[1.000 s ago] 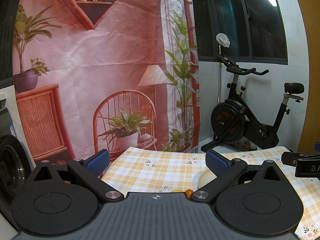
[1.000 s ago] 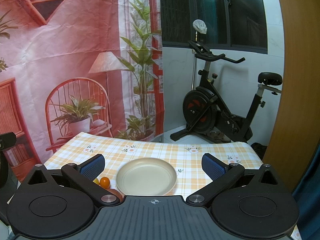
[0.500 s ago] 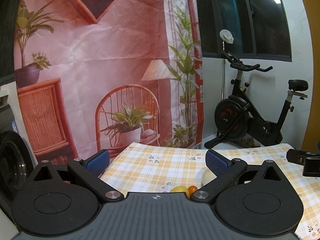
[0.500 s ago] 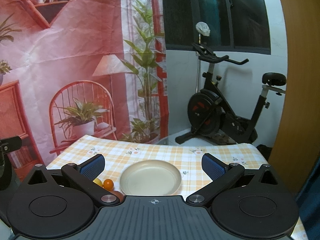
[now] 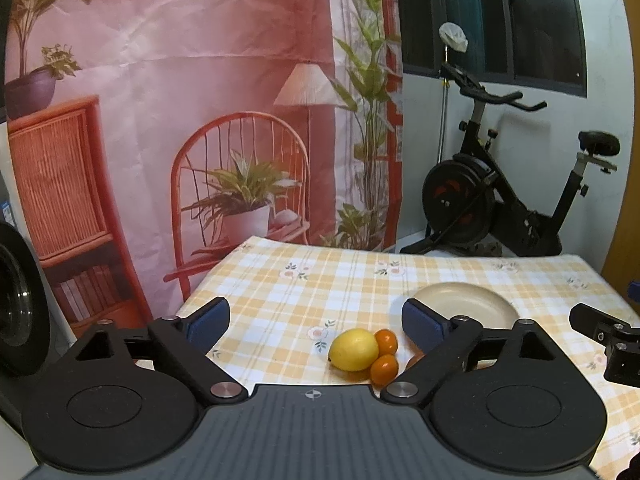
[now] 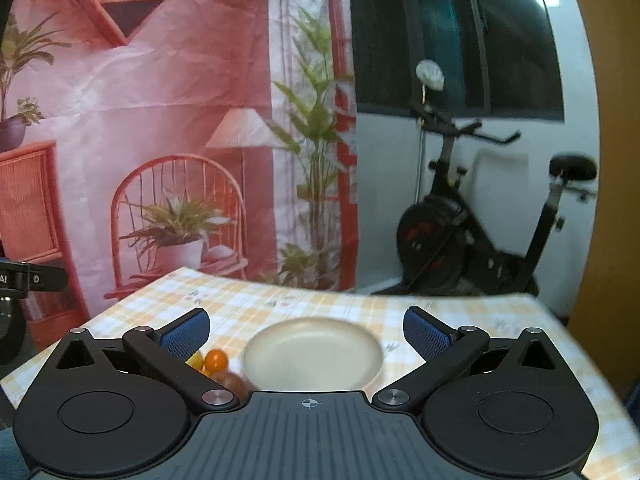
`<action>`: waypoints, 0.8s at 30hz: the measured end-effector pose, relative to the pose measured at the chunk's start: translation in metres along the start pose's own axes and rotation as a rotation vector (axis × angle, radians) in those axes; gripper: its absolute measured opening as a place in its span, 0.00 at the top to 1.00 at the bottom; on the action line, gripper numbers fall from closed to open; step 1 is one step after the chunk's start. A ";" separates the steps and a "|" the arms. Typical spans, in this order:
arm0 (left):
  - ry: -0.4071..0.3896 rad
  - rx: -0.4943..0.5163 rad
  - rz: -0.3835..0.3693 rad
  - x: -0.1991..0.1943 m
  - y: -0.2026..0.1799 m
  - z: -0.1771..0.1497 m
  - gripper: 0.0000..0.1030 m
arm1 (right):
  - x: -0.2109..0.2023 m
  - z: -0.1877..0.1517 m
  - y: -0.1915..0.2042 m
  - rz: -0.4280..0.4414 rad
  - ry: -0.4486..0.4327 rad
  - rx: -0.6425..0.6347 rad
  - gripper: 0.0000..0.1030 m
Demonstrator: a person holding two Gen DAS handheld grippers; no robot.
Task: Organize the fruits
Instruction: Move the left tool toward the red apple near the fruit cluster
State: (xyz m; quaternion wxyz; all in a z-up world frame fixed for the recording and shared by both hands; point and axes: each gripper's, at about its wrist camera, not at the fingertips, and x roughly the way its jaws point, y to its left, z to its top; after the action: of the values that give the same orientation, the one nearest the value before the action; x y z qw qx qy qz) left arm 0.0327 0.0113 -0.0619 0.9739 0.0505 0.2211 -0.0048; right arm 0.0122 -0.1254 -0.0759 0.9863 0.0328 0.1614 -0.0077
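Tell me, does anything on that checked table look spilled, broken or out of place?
Nothing looks spilled or damaged. The only loose end: the lemon and two small oranges sit huddled on the tablecloth beside the cream plate, which is bare. Another orange-brown fruit is half hidden behind a gripper finger, so I cannot judge it.

The only readable lettering is in the right wrist view, at the left edge of the frame: the white letters "AI", cut off by the frame edge, on the black body of the other hand-held gripper (image 6: pixel 28 280). Nothing else in either view carries legible text, labels or numbers.
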 end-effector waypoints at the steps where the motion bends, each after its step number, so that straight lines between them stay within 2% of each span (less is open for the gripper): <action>1: 0.002 0.007 0.006 0.004 -0.001 -0.001 0.10 | 0.003 -0.005 -0.002 0.008 0.011 0.012 0.00; 7: 0.036 0.022 0.021 0.025 -0.003 -0.013 0.14 | 0.030 -0.029 -0.009 0.031 0.075 0.041 0.00; 14: 0.069 0.020 -0.011 0.041 -0.006 -0.025 0.19 | 0.044 -0.052 -0.006 0.083 0.102 0.015 0.00; 18: 0.081 0.010 -0.063 0.048 -0.007 -0.030 0.19 | 0.050 -0.058 -0.004 0.127 0.150 -0.020 0.00; 24: 0.109 -0.026 -0.172 0.061 -0.013 -0.038 0.19 | 0.053 -0.065 -0.004 0.108 0.168 -0.049 0.00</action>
State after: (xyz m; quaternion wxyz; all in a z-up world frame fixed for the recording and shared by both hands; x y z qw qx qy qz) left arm 0.0714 0.0034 -0.1232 0.9570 0.0188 0.2776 -0.0825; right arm 0.0415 -0.1255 -0.1548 0.9688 0.0176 0.2415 0.0521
